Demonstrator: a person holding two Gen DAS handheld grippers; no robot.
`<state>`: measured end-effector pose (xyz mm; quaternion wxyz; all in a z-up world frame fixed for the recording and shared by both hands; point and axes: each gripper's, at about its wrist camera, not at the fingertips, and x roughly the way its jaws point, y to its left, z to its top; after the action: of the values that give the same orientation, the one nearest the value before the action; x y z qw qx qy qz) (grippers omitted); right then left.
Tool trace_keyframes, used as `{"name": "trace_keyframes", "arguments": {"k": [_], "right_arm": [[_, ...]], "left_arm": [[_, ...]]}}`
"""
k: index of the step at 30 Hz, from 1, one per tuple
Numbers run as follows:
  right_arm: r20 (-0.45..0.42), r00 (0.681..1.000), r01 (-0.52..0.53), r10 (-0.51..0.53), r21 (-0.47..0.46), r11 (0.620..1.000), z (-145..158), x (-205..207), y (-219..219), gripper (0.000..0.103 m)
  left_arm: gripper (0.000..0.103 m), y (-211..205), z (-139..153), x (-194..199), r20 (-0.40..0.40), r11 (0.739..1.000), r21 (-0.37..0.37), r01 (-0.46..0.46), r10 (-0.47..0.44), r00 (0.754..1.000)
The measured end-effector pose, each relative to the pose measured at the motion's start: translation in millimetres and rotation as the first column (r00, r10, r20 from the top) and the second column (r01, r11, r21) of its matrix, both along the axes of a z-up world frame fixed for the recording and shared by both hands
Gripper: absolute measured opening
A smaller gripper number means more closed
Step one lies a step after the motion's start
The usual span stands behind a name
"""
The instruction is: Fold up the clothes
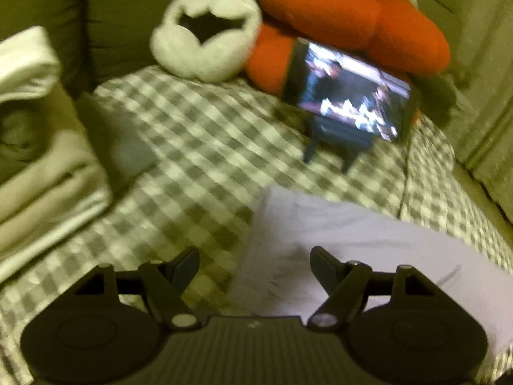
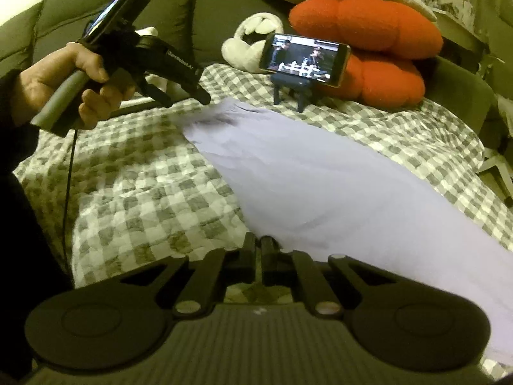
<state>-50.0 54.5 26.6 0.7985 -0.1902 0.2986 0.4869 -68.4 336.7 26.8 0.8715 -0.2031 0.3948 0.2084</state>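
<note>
Jaws of the right gripper (image 2: 259, 258) are closed at the near edge of the pale lilac cloth garment (image 2: 336, 186), apparently pinching it; jaws of the left gripper (image 1: 255, 256) gape empty above its far corner. Garment lies flat on the grey-checked bed quilt (image 2: 134, 173), before the propped phone (image 2: 303, 56). Advice: grip the far corner before lifting, keeping edges aligned.

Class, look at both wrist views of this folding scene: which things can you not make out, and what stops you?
- Garment: right view, its near end runs behind the right gripper and off the edge; its type is unclear.
- Phone picture: left view, blurred.
- Folded pile: left view, cut by the left edge, blurred.
- Left gripper tips: right view, blurred, seen side on.
</note>
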Motion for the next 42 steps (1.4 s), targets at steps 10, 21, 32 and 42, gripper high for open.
{"name": "trace_keyframes", "arguments": {"k": [10,21,32,42], "right_arm": [[0.040,0.999,0.027,-0.027,-0.013,1.000,-7,-2,8,0.011],[0.019,0.998,-0.052,0.052,0.005,0.999,1,-10,0,0.003],[0.027,0.998,-0.049,0.050,-0.051,0.997,-6,-10,0,0.006],[0.065,0.998,-0.005,0.011,-0.089,0.996,-8,-5,-3,0.012]], "left_arm": [[0.036,-7,-15,16,-0.049,0.997,0.053,0.055,-0.053,0.997],[0.030,-6,-11,15,-0.049,0.996,0.073,0.046,-0.042,0.998],[0.039,-12,8,10,-0.039,0.983,0.184,0.020,-0.013,0.999],[0.041,-60,27,2,0.032,0.960,0.185,0.209,-0.219,0.975]]}}
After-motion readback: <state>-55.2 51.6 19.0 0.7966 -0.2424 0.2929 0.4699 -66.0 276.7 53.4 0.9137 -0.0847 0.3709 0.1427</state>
